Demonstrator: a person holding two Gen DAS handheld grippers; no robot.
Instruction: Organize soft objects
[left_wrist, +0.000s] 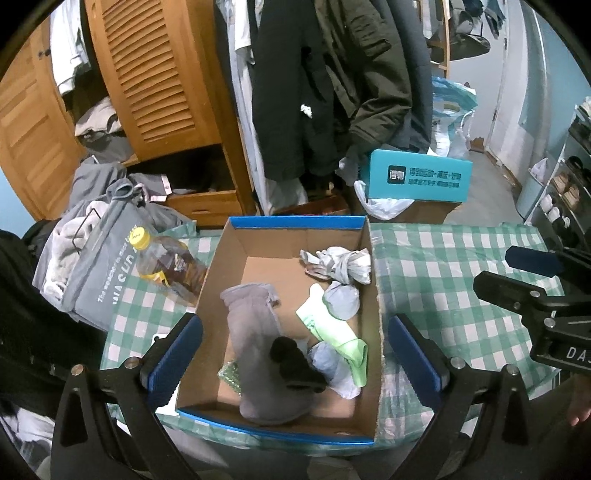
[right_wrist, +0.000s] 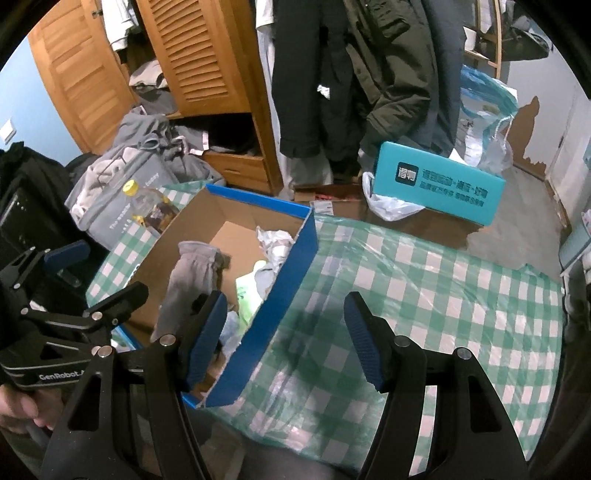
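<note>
Cardboard box (left_wrist: 364, 273) with a blue rim sits on a green-and-white checked tablecloth (left_wrist: 443, 273), open top, soft items inside. Grey glove (left_wrist: 255, 332) lies long-ways in the box, cuff toward the far side, its near end by the front wall. Small black fabric piece (left_wrist: 295, 363) rests on top of the glove's near half. Light green cloth (left_wrist: 332, 332) lies to the right of the glove, running diagonally. Pale blue-grey balled bundle (left_wrist: 341, 299) touches the green cloth's far end; another pale crumpled piece (left_wrist: 332, 365) sits at its near end. Patterned white-grey knotted bundle (left_wrist: 338, 264) is in the far right corner of the box.

Left gripper (left_wrist: 295, 354) hovers over the box, jaws spread wide, one finger outside the left wall and one outside the right wall, nothing clamped. Right gripper (right_wrist: 286, 339) is over the box's right wall and the tablecloth beside it, jaws apart, left pad (right_wrist: 207, 339) over the box interior, right pad over bare cloth, holding nothing.

Bottle (left_wrist: 166, 266) with a yellow cap lies just left of the box, beside a grey tote bag (left_wrist: 92, 273). Teal box (left_wrist: 417, 175) stands on the floor beyond the table, wooden louvred wardrobe (left_wrist: 155, 74) and hanging dark coats (left_wrist: 332, 74) behind.
</note>
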